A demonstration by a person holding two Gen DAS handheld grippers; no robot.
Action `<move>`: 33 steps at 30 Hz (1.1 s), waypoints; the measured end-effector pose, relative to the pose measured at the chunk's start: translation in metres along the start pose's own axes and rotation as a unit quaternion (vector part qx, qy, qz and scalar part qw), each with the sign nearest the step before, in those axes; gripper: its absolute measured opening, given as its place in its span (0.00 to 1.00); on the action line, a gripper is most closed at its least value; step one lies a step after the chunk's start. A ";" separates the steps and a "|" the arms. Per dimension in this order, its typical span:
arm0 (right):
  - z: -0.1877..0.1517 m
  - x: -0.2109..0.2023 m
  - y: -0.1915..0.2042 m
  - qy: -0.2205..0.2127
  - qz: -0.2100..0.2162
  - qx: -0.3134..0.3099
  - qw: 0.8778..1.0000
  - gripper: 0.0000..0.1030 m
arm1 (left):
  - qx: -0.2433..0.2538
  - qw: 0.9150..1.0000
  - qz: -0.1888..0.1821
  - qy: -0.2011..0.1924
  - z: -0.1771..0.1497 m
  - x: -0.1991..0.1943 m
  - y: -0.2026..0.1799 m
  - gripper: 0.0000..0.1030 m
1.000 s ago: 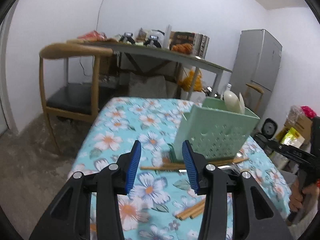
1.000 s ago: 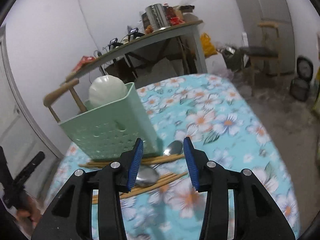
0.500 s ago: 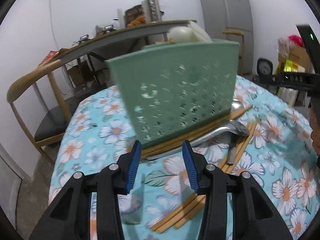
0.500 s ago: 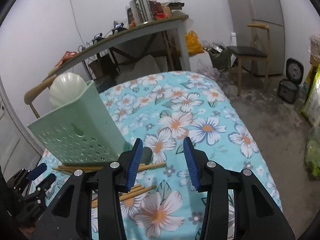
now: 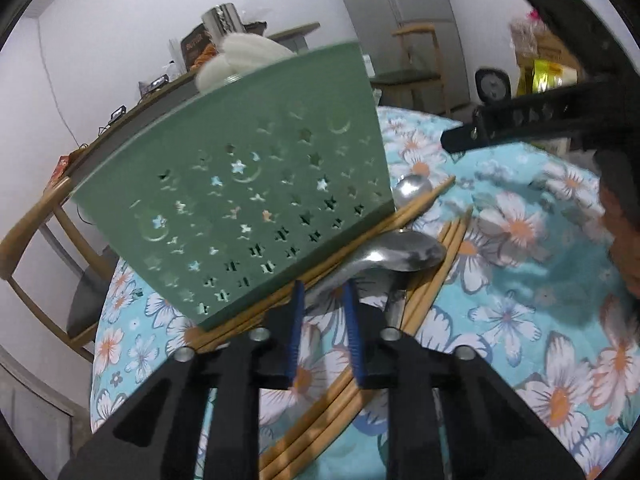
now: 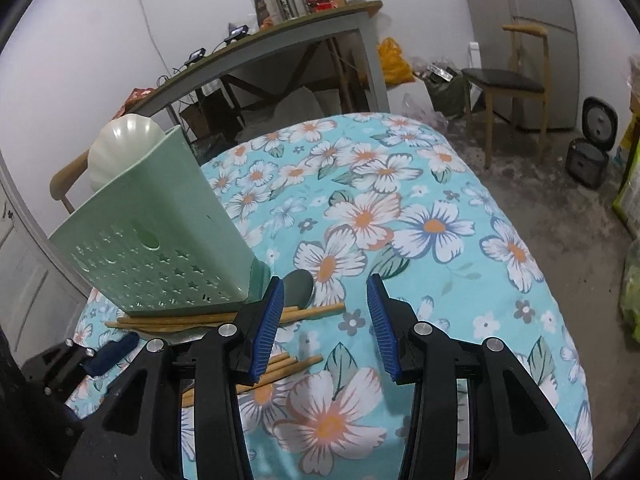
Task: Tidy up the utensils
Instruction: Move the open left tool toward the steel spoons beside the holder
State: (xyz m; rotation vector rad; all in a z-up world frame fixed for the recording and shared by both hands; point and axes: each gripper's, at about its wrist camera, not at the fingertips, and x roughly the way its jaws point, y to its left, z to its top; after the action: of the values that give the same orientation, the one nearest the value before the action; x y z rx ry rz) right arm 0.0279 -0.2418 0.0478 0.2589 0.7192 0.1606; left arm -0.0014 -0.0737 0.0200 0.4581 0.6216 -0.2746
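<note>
We are low over the flowered tablecloth, and the green caddy fills most of our left view. It is pale mint plastic, its wall punched with little stars and crescent moons, and a white scalloped spoon pokes out of its top. The caddy sits tilted, propped on a pair of wooden chopsticks that run under its lower edge.

Our left gripper is closing right now, its blue pads narrow around the handle of a steel spoon lying bowl-up just beside the caddy's foot. The handle runs between the pads, though we cannot tell that they press on it yet. More chopsticks lie in a loose bundle beside that spoon and pass beneath the gripper. A second steel spoon peeks out behind the caddy's corner.

Our right gripper hangs above the cloth with its jaws spread and nothing between them. From there we see the caddy to the left, chopsticks under it and a darker spoon bowl beside its base.
</note>
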 end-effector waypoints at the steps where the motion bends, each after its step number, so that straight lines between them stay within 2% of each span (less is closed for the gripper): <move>1: 0.000 -0.002 -0.001 -0.001 0.006 0.005 1.000 0.41 | 0.003 1.000 0.001 0.004 0.001 0.002 -0.001 0.13; 11: 0.001 -0.014 0.000 -0.012 0.016 0.028 0.999 0.42 | 0.018 1.000 -0.001 0.012 0.023 0.022 -0.022 0.11; 21: -0.003 -0.020 -0.003 -0.016 0.006 0.023 1.000 0.42 | 0.074 0.995 0.066 0.018 0.030 0.033 -0.050 0.11; 24: -0.003 -0.020 -0.005 -0.017 0.007 0.029 0.999 0.43 | 0.095 0.993 0.074 0.017 0.031 0.037 -0.060 0.15; 30: -0.004 -0.016 -0.001 -0.011 -0.003 0.020 1.000 0.43 | 0.100 0.991 0.091 0.023 0.033 0.042 -0.062 0.15; 33: -0.004 -0.016 0.001 -0.010 0.000 0.019 1.000 0.43 | 0.093 0.991 0.094 0.022 0.030 0.041 -0.059 0.11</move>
State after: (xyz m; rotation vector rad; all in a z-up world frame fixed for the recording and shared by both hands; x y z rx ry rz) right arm 0.0130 -0.2442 0.0554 0.2972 0.7021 0.1432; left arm 0.0232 -0.1435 -0.0030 0.6984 0.5932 -0.1439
